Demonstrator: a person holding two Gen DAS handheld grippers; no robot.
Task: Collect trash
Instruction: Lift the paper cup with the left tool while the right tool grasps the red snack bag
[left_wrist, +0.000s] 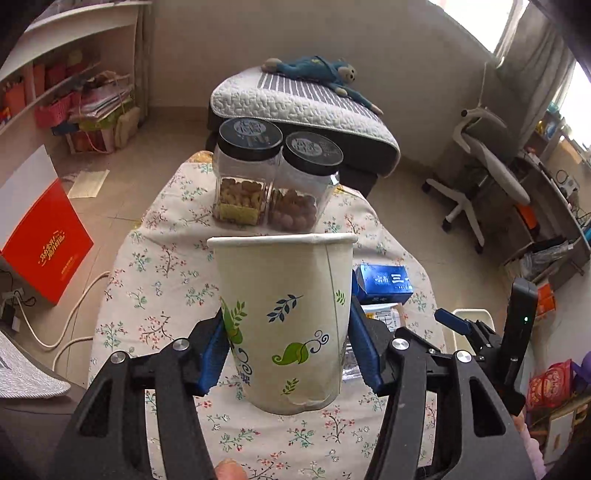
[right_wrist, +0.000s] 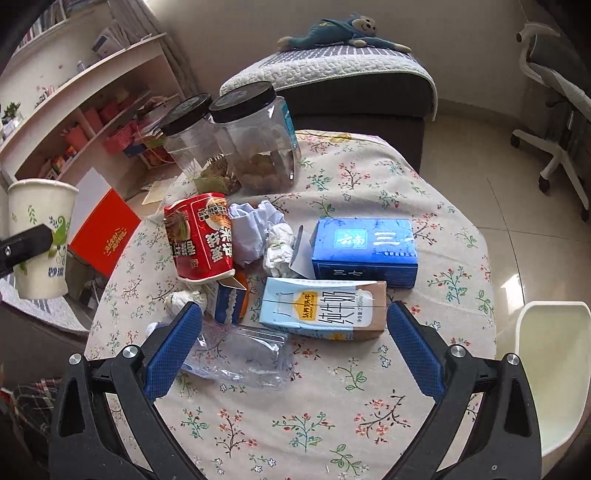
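My left gripper (left_wrist: 290, 354) is shut on a white paper cup (left_wrist: 284, 317) with leaf prints, held upright above the floral tablecloth. The cup also shows at the left of the right wrist view (right_wrist: 38, 236). My right gripper (right_wrist: 293, 347) is open over the table, its fingers either side of a milk carton (right_wrist: 321, 308) and a crushed clear plastic bottle (right_wrist: 243, 354). Beyond lie a blue box (right_wrist: 364, 251), a red noodle cup (right_wrist: 201, 236) on its side, crumpled tissues (right_wrist: 258, 232) and a small blue-orange carton (right_wrist: 231, 301).
Two black-lidded snack jars (right_wrist: 236, 140) stand at the table's far side. A white bin (right_wrist: 554, 373) stands at the table's right edge. A padded bench with a blue plush monkey (left_wrist: 317, 70) is behind. A red box (left_wrist: 44, 243) leans at left, a swivel chair (left_wrist: 480, 177) at right.
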